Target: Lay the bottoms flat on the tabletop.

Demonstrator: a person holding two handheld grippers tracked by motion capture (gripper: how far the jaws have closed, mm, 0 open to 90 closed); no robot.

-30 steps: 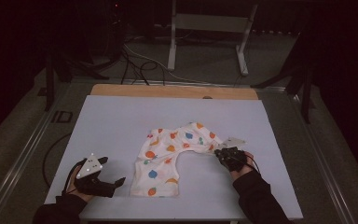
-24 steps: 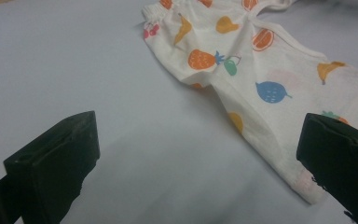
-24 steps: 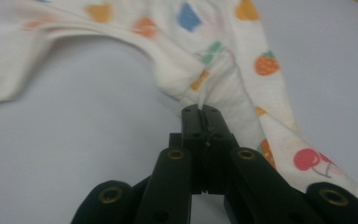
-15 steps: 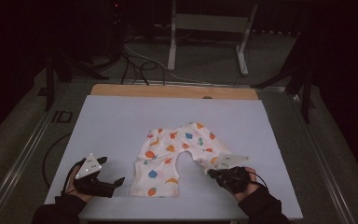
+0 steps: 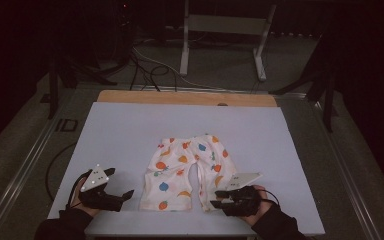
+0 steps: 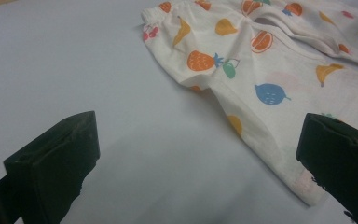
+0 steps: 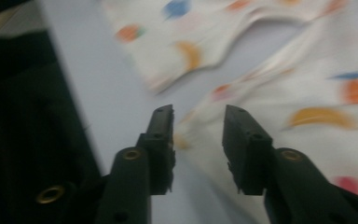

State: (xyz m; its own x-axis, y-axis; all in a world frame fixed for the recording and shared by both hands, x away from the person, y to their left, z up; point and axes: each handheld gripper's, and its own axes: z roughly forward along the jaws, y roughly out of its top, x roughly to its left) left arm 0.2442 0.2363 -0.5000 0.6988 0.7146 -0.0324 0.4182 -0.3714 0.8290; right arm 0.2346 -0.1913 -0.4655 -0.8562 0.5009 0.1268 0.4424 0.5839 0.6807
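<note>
Small white fruit-print cotton shorts (image 5: pixel 187 172) lie flat near the desk's (image 5: pixel 130 130) near edge.
Right gripper (image 5: pixel 219 198) at the right leg hem, jaws just opening, cloth beneath but unpinched; left gripper (image 5: pixel 125 195) waits wide open, empty, beside the left leg.

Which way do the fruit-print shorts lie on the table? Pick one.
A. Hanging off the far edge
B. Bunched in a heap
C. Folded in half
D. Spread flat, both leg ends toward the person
D: the shorts lie spread flat on the table, both leg ends pointing toward the person's edge.
</note>
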